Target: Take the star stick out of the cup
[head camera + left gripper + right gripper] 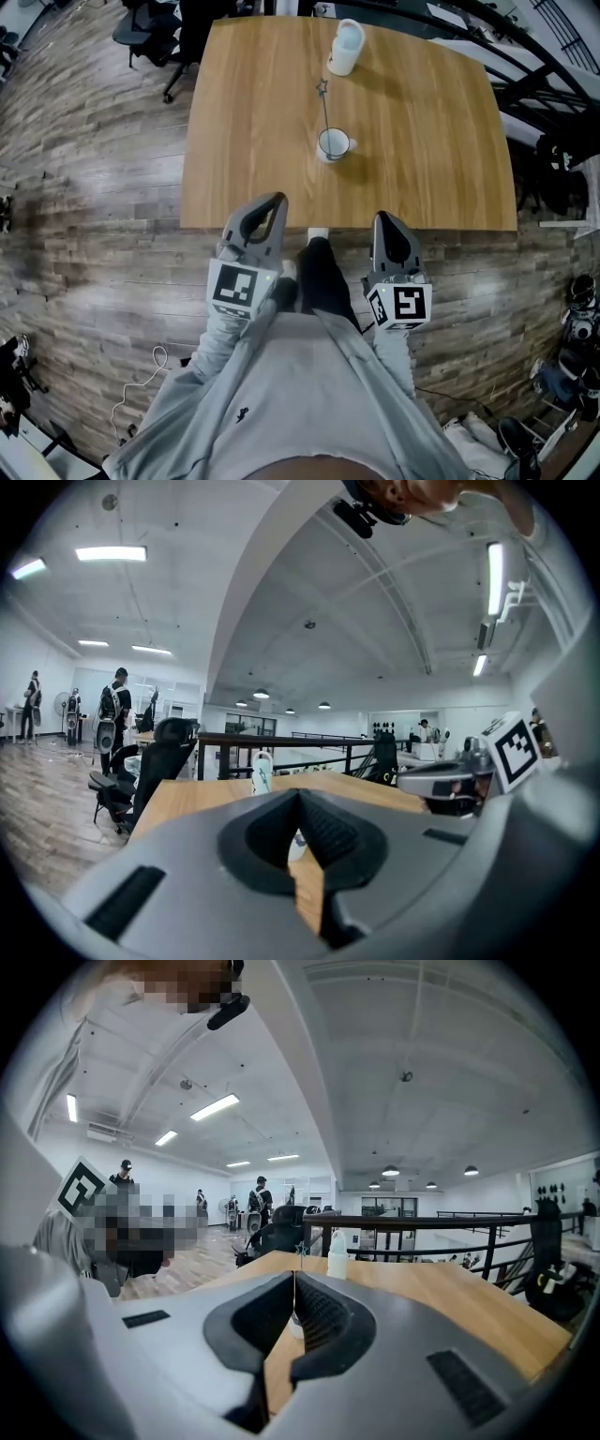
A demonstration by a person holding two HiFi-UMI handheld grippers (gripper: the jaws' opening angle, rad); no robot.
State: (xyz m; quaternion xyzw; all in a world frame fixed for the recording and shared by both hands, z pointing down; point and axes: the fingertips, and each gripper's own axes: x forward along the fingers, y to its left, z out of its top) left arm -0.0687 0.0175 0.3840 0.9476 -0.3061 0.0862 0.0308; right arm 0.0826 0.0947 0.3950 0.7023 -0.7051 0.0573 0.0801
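Wood worktop [422,141]: star stick [324,108] stands in the cup [333,143], centre. Left gripper [272,200] and right gripper [384,218] hover off the near edge, jaws closed and empty, probably pre-approach.

**Warm wood, matt grey plastic**

The table [422,141] is smooth wood with a fine straight grain and a soft satin sheen. The floor [94,187] is grey-brown wooden planking, duller and rougher in look. The cup [334,143] is white and glossy, like glazed ceramic. The star stick [324,105] looks like thin dark wire. The left gripper [278,197] and right gripper [382,216] have matt grey plastic shells and black ribbed pads [319,1312] that look rubbery. The person's sweatshirt [309,394] is soft grey cloth.
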